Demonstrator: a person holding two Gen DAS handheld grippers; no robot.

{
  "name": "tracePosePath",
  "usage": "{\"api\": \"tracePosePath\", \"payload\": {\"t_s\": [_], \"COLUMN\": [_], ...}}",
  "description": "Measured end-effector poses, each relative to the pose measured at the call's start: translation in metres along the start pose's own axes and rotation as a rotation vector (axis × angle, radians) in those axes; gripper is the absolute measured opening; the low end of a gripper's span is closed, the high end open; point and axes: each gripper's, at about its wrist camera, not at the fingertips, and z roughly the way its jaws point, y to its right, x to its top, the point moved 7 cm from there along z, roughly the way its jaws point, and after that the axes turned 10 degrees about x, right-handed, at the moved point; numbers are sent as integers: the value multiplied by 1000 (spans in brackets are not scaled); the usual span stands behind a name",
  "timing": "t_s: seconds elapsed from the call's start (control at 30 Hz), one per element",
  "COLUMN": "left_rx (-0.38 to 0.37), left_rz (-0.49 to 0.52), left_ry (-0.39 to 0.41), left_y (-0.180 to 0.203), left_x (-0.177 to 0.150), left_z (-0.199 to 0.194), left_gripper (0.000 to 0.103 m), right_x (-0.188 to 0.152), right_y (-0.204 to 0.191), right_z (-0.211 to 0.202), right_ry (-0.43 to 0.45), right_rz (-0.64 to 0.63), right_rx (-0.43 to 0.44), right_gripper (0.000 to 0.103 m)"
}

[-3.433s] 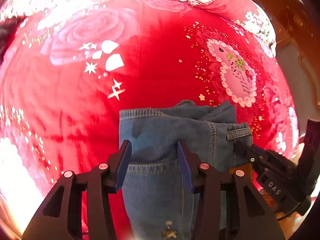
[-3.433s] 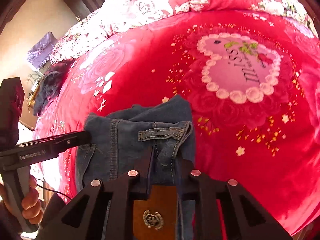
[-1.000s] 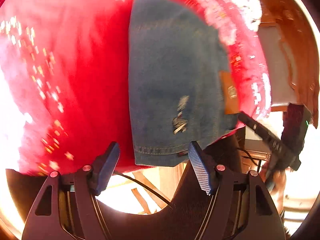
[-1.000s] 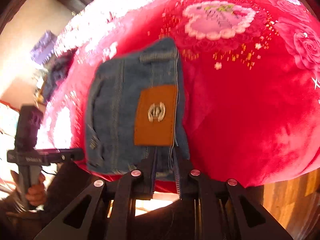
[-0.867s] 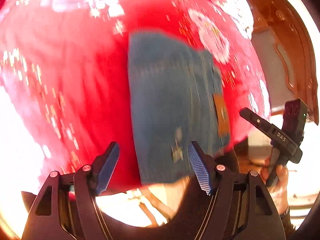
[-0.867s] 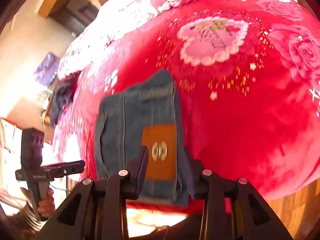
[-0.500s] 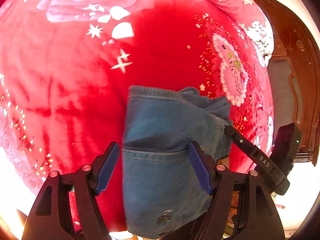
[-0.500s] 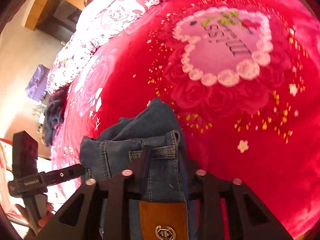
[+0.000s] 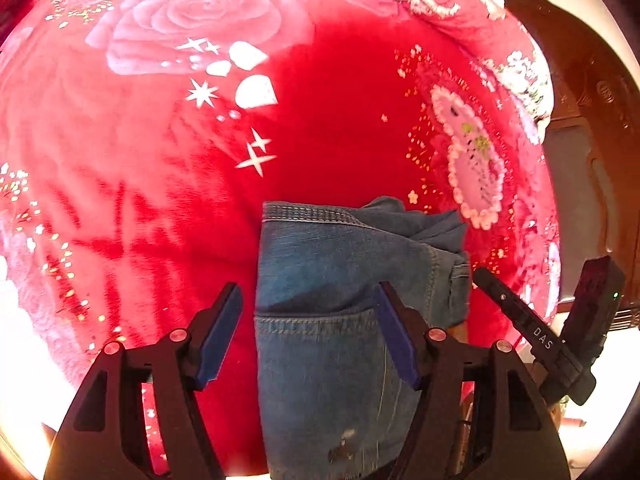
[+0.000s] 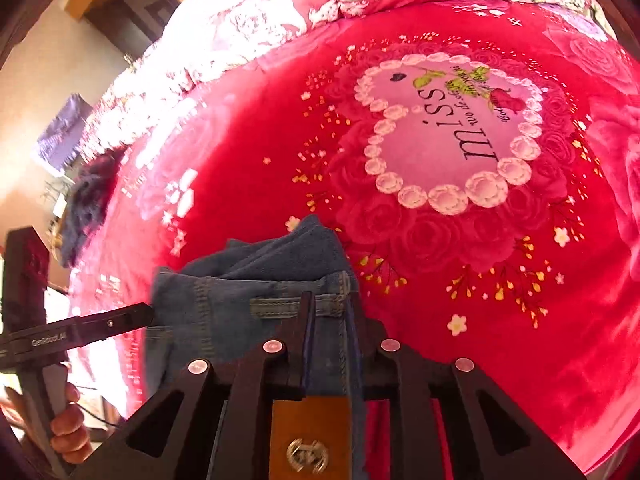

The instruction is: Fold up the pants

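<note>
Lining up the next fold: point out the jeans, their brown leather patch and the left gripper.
jeans (image 9: 328, 280), left wrist view, on the denim above the pocket seam.
brown leather patch (image 10: 310, 424), right wrist view, on its bare upper part above the metal emblem.
left gripper (image 9: 310, 332), left wrist view, midway between its fingertips.

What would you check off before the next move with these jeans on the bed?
1. Right gripper closed on the jeans at the waistband: ok.
2. Left gripper holding denim: not ok; its jaws stand open on either side of the fabric.
3. Jeans lying on the red blanket: ok.
4. Folded edges lined up: not ok; the far end is bunched.
5. Near end of the jeans on the bed: cannot tell.
</note>
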Motion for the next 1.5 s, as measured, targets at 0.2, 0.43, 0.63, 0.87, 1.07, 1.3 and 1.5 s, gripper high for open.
{"api": "tracePosePath", "payload": {"t_s": [0.2,0.43,0.63,0.87,1.07,1.3,1.5], "left_rx": [-43,-152,55,-58,15,24,-28], "left_rz": [-62,-48,45,66,133,200,140], "left_ry": [-51,-174,-103,-131,-146,-72,18], "left_y": [-9,-3,5,-8,3,14,28], "left_x": [-15,-48,-40,-66,-108,-100,-41], "left_z": [-1,24,38,3,29,0,-19], "left_gripper": [67,67,62,62,66,67,67], "right_x": [-15,-41,-45,-63,-119,-109,-48], "right_y": [-8,-1,-6,4,5,-1,-23], "right_z": [-4,11,19,-31,-25,-38,-40], "right_ry": [-32,-94,-141,-58,-151,-124,21], "right_rz": [25,37,-216,98,-33,-65,-66], "right_rx": [49,29,-195,113,-32,-65,26], "right_gripper": [34,30,16,51,27,32,32]}}
